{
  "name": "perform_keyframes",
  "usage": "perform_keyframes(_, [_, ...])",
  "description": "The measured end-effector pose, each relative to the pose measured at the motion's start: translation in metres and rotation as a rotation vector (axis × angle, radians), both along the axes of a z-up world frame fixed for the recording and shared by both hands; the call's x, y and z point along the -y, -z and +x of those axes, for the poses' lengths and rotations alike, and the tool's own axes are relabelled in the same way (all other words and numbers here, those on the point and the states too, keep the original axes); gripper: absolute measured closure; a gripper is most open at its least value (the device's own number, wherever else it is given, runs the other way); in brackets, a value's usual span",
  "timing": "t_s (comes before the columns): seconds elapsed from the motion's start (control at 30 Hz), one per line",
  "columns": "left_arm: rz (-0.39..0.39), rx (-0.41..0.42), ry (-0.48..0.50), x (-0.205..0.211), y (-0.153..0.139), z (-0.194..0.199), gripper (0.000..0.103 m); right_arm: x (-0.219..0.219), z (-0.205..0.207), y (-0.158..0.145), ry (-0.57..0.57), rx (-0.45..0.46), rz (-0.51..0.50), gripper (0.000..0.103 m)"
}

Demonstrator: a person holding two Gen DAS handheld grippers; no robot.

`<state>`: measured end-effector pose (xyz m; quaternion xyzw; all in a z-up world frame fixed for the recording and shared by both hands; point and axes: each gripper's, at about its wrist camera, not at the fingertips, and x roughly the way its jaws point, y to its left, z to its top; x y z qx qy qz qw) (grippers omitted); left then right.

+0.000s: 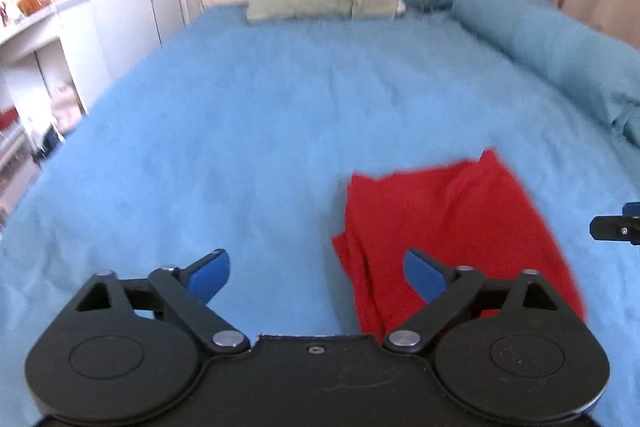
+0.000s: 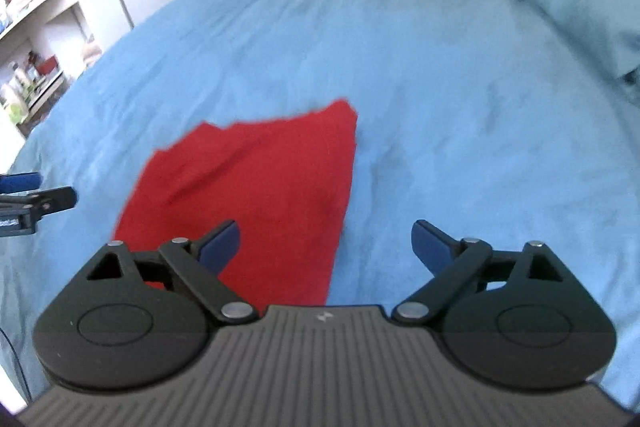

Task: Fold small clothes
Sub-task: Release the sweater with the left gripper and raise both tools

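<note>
Both tools stand wide with nothing between their pads: the left tool (image 1: 316, 273) and the right tool (image 2: 326, 247) hang above the bed (image 1: 248, 131), flanking a red garment (image 1: 448, 227) that lies flat on the blue cover. That garment lies ahead and to the right of the left tool, ahead and to the left of the right one, its long axis running away toward the pillows (image 1: 320, 1). Neither hand looks clearly nearer, so the next fold could start from either side edge.
</note>
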<state>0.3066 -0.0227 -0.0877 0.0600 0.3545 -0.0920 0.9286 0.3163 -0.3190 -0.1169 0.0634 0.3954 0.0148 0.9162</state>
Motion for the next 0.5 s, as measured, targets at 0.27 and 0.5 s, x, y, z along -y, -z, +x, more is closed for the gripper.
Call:
perform_keyframes(0.27, [-0.03, 0.113, -0.049, -0.007, -0.109, -0.117, 0.0, -0.023, -0.118, -0.114, 0.08, 0.14, -0.084, 0.0])
perform_keyframes(0.5, [-0.052, 0.123, -0.109, -0.008, -0.152, -0.212, 0.0, -0.042, -0.219, -0.17, 0.093, 0.173, -0.12, 0.0])
